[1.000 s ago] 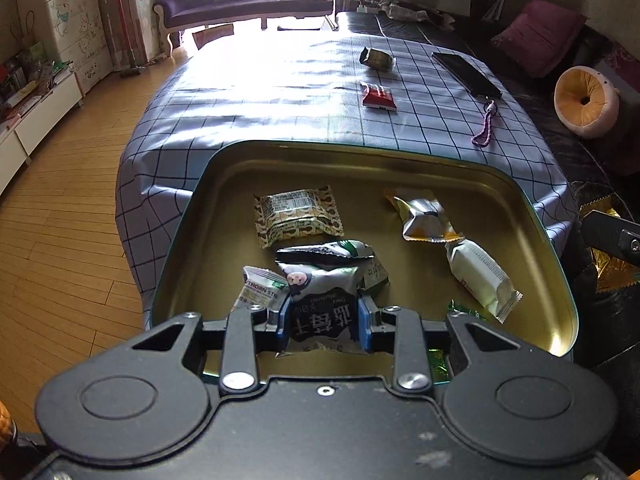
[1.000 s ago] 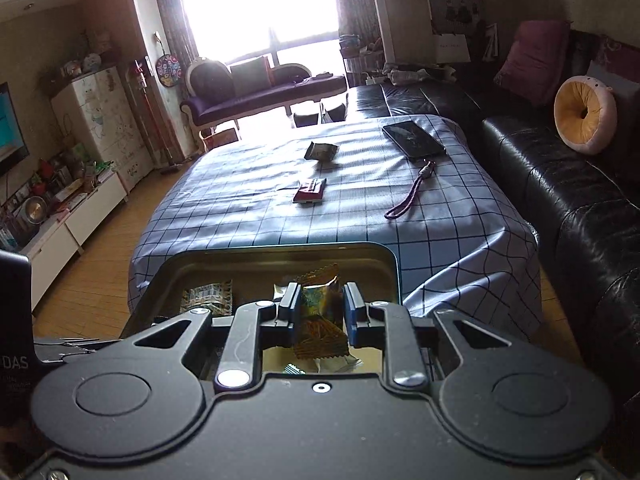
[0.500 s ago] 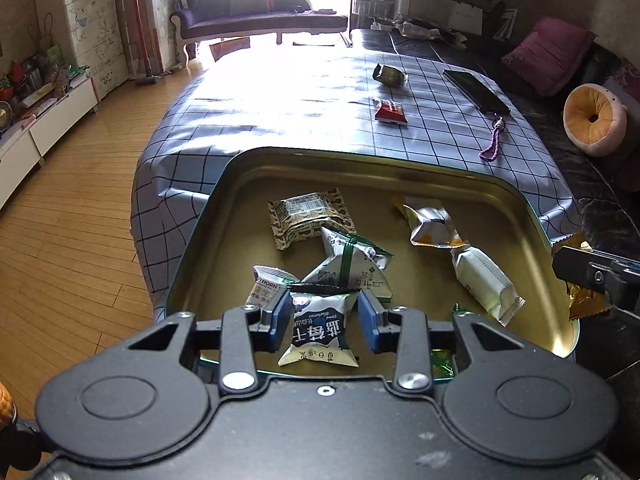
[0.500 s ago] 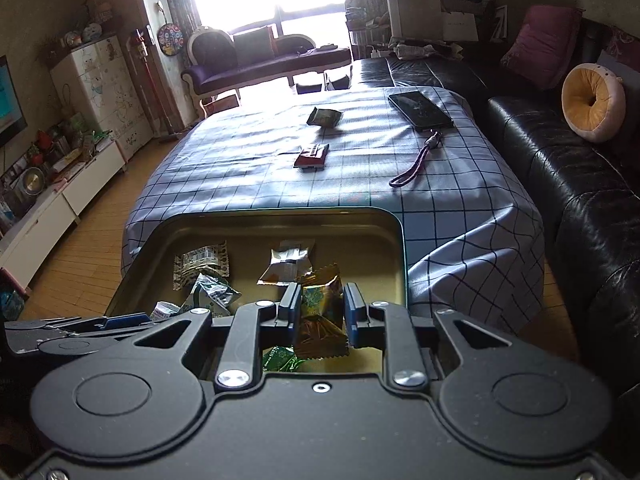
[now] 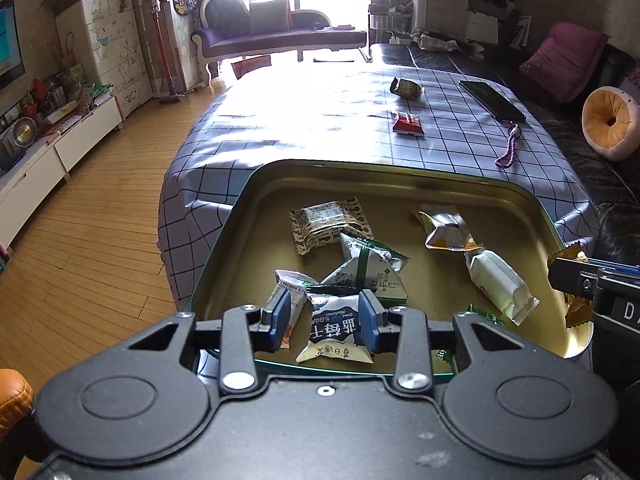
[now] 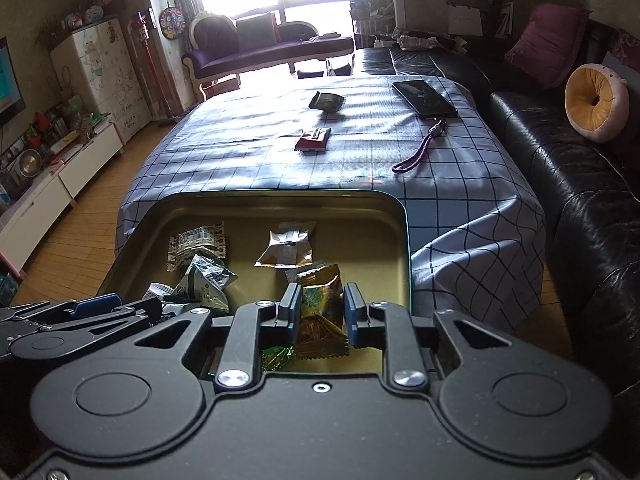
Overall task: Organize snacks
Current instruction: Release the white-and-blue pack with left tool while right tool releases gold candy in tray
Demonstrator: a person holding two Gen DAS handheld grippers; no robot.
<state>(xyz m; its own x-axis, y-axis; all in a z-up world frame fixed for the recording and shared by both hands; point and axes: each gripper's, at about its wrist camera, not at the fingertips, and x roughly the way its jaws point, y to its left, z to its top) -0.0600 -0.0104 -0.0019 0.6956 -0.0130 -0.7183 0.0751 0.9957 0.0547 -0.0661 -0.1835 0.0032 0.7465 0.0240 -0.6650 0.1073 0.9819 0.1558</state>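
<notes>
Snack pkt (image 6: 320,312), crinkly gold foil, clamped in R tool (image 6: 319,312); L tool (image 5: 325,322) apart.

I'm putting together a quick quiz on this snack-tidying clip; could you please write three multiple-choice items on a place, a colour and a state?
1. Where does the phone lie?
A. In the tin
B. On the checked tablecloth
C. On the floor

2. What colour is the small flat packet lying out on the cloth?
A. Red
B. Blue
C. White

3. What is the right gripper doing?
A. Standing wide open with nothing in it
B. Gripping the phone's strap
C. Gripping a gold snack packet

Answers:
1. B: it rests on the tablecloth beyond the gold tin.
2. A: its wrapper is red.
3. C: the gold snack packet sits pinched between its pads above the tin.
</notes>
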